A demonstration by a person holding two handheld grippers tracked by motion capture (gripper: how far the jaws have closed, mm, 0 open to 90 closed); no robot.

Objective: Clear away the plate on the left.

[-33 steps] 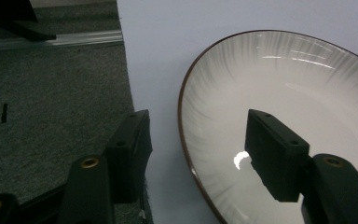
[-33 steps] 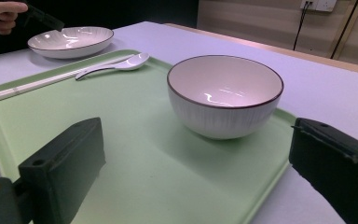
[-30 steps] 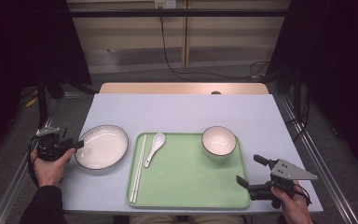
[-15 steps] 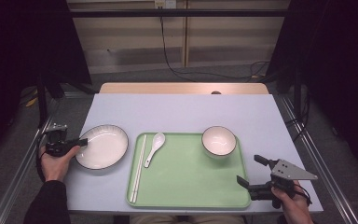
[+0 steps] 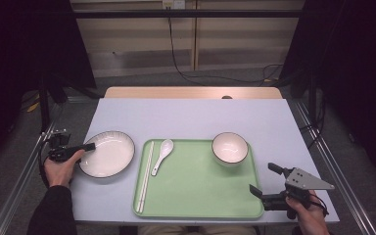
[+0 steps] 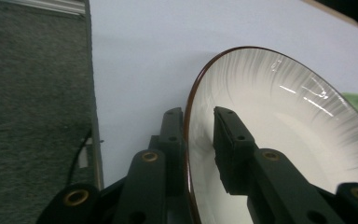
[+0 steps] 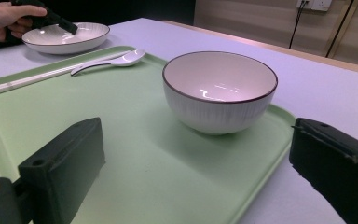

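White plate (image 6: 279, 135) rim — left gripper (image 6: 199, 140) closing

Left gripper (image 5: 84, 147) at the plate's (image 5: 108, 155) rim — jaws just closing around it.

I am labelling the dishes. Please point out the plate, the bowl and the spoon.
plate (image 5: 108, 152), high view, on its white inner surface.
bowl (image 7: 219, 105), right gripper view, on its outer wall.
spoon (image 5: 167, 146), high view, on its scoop.
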